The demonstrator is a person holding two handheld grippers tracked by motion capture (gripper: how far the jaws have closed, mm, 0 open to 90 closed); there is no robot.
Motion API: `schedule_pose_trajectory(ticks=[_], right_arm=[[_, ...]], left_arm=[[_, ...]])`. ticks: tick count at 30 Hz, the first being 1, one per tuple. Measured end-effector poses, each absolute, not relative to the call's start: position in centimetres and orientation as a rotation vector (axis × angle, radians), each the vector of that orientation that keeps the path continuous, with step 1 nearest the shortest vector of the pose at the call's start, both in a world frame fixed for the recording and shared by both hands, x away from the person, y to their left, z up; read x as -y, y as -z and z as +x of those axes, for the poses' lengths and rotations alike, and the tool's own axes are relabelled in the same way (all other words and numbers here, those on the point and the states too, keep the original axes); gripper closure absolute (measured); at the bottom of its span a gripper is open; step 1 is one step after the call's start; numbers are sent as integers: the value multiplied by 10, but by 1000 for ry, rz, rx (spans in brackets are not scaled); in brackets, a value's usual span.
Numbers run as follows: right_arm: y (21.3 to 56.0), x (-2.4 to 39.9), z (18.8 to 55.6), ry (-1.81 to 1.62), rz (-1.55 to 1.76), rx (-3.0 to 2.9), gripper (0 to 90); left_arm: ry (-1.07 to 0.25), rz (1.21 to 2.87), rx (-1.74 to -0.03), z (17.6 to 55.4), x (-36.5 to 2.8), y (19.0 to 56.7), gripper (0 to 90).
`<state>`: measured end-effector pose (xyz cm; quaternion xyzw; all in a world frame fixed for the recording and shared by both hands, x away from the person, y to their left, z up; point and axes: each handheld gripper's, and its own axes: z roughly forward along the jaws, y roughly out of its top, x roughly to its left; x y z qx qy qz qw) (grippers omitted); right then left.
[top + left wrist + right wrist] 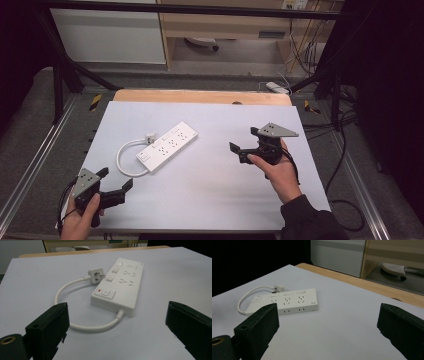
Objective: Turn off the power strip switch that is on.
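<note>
A white power strip (167, 146) lies slantwise on the white table top, left of centre. Its short white cable (126, 156) loops round to a plug (150, 136) that rests beside the strip. My left gripper (116, 182) is held low at the front left corner, open, with the strip (118, 285) and plug (96, 275) a short way ahead of its jaws. My right gripper (245, 144) hovers open to the right of the strip, its jaws turned toward it. From that side the strip (284, 302) lies some way off, with nothing between the jaws.
The table top (210, 190) is a white sheet over a wooden board whose back edge (200, 96) shows. Metal frame rails (30, 170) run along both sides. Loose cables (345, 160) hang off the right side. Shelving stands behind.
</note>
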<state>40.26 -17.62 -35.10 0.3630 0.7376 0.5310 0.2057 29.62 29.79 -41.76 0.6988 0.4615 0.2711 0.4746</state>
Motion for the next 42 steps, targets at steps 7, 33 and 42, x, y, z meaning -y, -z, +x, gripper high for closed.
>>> schedule_pose_trajectory(ticks=[7, 33, 42], right_arm=[[348, 162, 408, -1481, 988, -2061, 49], [340, 124, 428, -1472, 954, -2085, 80], [338, 117, 436, -1468, 966, -2077, 80]], left_arm=[[-663, 1705, -1127, 296, -297, 418, 50], [-659, 1706, -1129, 296, -297, 418, 50], [-660, 1711, -1126, 297, -297, 418, 50]])
